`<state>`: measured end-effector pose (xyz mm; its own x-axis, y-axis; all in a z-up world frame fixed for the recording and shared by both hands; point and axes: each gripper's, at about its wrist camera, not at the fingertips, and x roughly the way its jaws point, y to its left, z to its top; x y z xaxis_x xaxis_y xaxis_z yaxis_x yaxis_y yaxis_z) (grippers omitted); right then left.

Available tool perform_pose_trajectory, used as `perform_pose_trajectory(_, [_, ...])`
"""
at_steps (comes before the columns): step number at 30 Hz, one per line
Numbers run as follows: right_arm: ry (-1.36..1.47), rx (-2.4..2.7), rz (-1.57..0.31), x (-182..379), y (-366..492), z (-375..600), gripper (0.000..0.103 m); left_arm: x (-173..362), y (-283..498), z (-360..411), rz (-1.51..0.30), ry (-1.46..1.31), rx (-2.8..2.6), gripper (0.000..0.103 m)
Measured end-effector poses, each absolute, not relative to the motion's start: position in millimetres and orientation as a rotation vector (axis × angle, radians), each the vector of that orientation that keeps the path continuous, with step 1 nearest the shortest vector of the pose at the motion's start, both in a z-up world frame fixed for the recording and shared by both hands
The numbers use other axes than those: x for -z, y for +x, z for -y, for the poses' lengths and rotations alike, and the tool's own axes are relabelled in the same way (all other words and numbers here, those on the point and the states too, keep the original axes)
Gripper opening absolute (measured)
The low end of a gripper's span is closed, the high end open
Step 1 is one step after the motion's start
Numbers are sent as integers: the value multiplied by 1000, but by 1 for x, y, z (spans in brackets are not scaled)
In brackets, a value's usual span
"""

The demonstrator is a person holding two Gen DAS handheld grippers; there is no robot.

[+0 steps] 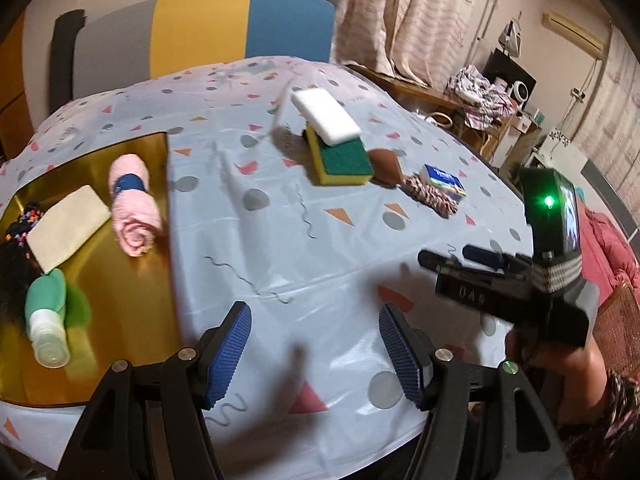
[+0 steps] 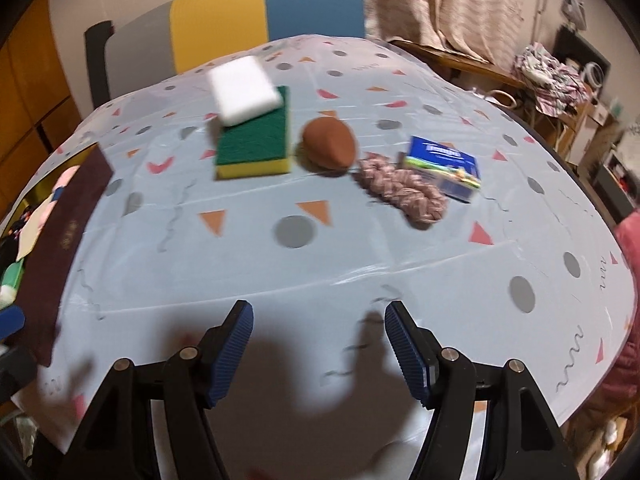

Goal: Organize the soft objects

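Observation:
The gold tray (image 1: 132, 280) at the left holds a rolled pink towel (image 1: 134, 208) with a blue band, a cream cloth (image 1: 66, 226) and a green squeeze bottle (image 1: 46, 312). On the tablecloth lie a white sponge (image 2: 244, 90) stacked on a green-and-yellow sponge (image 2: 256, 144), a brown puff (image 2: 330, 144), a pink braided scrunchie (image 2: 402, 192) and a blue tissue pack (image 2: 442, 168). My left gripper (image 1: 316, 322) hovers open over bare cloth just right of the tray. My right gripper (image 2: 319, 318) is open and empty, well short of the row of objects; its fingers (image 1: 430, 260) also show from the side.
A dark hairpiece with coloured beads (image 1: 16, 236) lies at the tray's left end. A person's hand (image 1: 560, 364) holds the right gripper. A grey, yellow and blue chair (image 1: 200, 36) stands behind the table (image 1: 320, 240). Cluttered shelves (image 1: 488, 96) and red bedding (image 1: 608, 248) lie to the right.

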<state>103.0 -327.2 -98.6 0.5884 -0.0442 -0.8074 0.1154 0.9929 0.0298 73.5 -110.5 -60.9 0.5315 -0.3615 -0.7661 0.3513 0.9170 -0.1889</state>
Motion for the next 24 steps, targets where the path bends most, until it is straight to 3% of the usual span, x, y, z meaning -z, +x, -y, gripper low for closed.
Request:
perform_pose_trajectory(4, [74, 143, -903, 93, 118, 354, 78, 64, 74, 117, -932, -9, 436, 67])
perform_pose_trajectory(17, [106, 151, -1001, 114, 207, 410, 77, 71, 74, 127, -961, 14, 421, 67])
perform_pose_trajectory(18, [113, 136, -999, 115, 208, 409, 75, 71, 75, 127, -964, 15, 420, 67])
perform_pose_trajectory(20, [93, 115, -990, 118, 211, 402, 57, 73, 77, 129, -973, 13, 419, 67])
perform_pose_trajectory(24, [122, 120, -939, 117, 202, 399, 38, 75, 82, 133, -983, 15, 416, 67])
